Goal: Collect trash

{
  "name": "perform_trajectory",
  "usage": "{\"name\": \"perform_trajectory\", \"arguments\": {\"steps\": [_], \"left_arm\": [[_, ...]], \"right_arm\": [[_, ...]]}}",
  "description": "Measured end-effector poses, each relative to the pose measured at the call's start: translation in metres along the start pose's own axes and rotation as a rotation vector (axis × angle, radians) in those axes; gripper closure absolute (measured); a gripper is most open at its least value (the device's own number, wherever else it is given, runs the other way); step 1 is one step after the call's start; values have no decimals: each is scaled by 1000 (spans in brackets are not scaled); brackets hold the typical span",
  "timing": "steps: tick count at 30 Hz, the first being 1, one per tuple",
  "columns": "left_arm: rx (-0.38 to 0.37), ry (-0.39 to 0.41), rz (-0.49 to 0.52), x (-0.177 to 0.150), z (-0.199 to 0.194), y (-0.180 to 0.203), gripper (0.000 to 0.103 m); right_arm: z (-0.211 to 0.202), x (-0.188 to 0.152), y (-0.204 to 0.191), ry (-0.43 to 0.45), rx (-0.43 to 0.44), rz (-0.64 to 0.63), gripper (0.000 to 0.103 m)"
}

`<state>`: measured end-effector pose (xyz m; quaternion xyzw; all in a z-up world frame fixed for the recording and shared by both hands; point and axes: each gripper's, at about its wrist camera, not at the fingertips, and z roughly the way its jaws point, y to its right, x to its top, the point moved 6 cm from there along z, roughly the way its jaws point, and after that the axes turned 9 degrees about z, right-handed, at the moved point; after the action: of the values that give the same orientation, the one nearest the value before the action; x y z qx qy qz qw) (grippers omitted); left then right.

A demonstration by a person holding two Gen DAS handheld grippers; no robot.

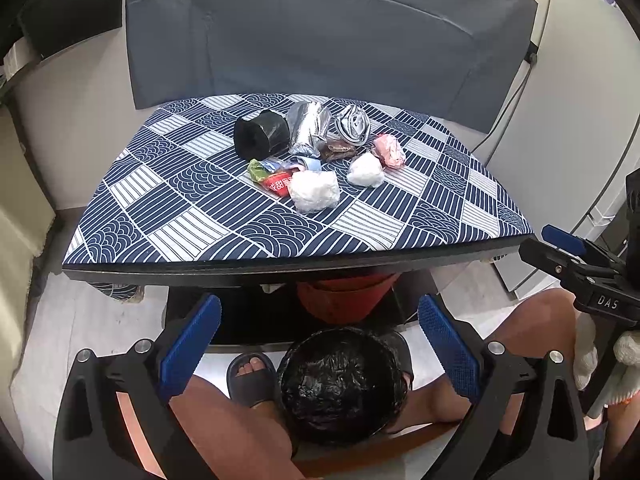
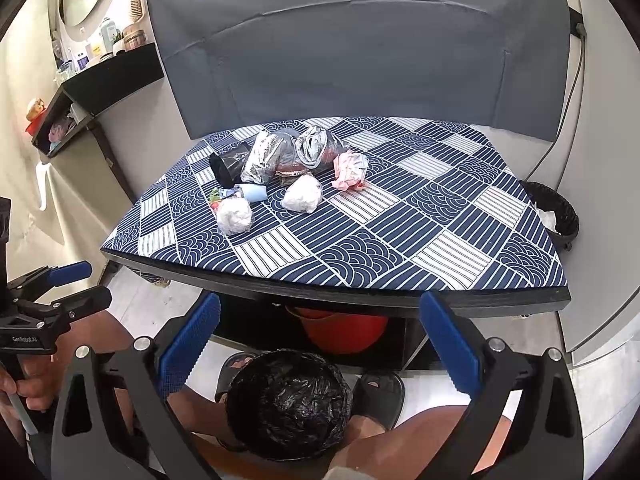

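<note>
Left wrist view: the left hand-held gripper (image 1: 320,354) and right hand-held gripper (image 2: 320,354) hang spread and empty. The trash pile (image 1: 316,156) sits mid-frame on the worktop (image 1: 192,216). At lower centre a black-lined bin (image 1: 340,384), apparently between the person's knees, stands below.

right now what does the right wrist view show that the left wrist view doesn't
Only the right wrist view shows a second black bin on the floor past the table's far right corner, and the wall shelf with bottles. Only the left wrist view shows the red printed wrapper clearly. Both show the trash pile, the patterned table, the black-lined bin below, and both claws open.
</note>
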<state>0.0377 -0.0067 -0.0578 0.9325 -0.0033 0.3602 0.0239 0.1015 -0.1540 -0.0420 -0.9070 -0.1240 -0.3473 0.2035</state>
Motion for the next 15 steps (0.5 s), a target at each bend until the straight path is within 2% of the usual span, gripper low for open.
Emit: {"name": "perform_trajectory", "arguments": {"steps": [15], "left_arm": [[-6,5,-13,-1,0,2,7]], "right_arm": [[1,-2,-3,2,-9,-18,4]]}}
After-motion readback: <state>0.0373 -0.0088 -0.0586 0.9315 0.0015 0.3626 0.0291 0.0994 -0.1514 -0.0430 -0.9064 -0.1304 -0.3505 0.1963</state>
